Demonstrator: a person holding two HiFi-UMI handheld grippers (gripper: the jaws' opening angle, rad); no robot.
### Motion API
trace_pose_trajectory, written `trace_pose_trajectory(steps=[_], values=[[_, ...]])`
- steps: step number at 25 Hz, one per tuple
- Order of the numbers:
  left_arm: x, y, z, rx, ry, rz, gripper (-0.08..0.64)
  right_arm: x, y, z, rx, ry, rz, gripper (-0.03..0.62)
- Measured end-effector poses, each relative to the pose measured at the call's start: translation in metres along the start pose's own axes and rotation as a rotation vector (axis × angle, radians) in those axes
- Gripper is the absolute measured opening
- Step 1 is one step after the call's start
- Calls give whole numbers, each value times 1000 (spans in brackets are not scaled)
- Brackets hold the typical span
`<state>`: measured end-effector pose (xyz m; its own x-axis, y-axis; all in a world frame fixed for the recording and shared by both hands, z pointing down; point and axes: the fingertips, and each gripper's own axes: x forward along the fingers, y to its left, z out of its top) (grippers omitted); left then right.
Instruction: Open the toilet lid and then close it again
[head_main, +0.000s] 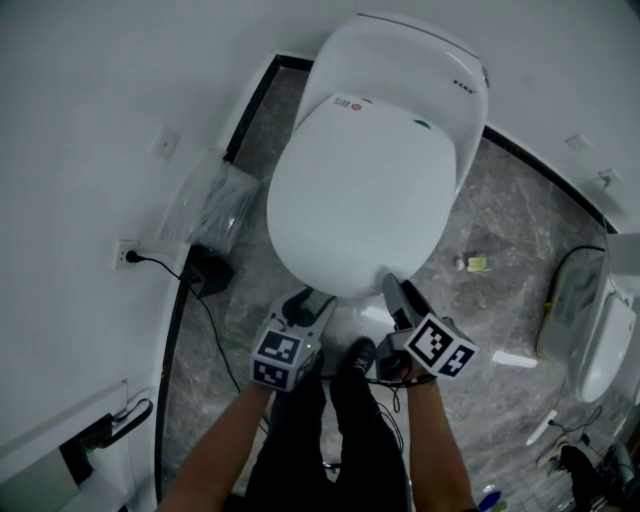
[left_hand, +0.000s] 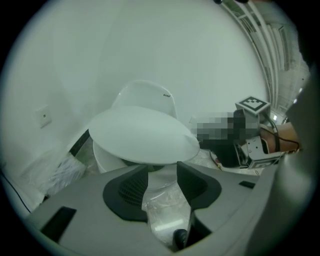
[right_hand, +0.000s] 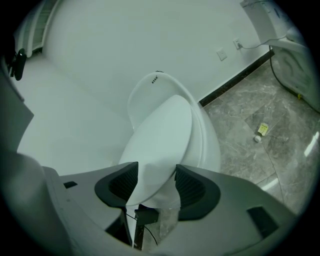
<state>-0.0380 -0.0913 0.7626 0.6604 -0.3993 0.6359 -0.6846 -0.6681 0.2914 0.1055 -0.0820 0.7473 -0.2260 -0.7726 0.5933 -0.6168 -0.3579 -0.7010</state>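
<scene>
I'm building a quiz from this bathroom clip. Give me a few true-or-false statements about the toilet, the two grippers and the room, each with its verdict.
1. The white oval toilet lid is raised off the white bowl at its front. True.
2. The right gripper has the lid's front edge between its jaws. True.
3. The floor is made of wooden planks. False: it is grey veined stone.
4. The left gripper is gripping the black plug. False: the plug sits in the white wall socket, and the gripper is at the lid's front rim.
</scene>
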Motion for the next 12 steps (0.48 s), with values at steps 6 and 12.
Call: trace_pose_trajectory(steps=[6,12], values=[[-20,-11,38,43,-61,-7,190,-15,19,18,-24,-10,15,244],[-38,-21,87,85,-140,-20,186,-30,38,44,-63,-38,16,208]])
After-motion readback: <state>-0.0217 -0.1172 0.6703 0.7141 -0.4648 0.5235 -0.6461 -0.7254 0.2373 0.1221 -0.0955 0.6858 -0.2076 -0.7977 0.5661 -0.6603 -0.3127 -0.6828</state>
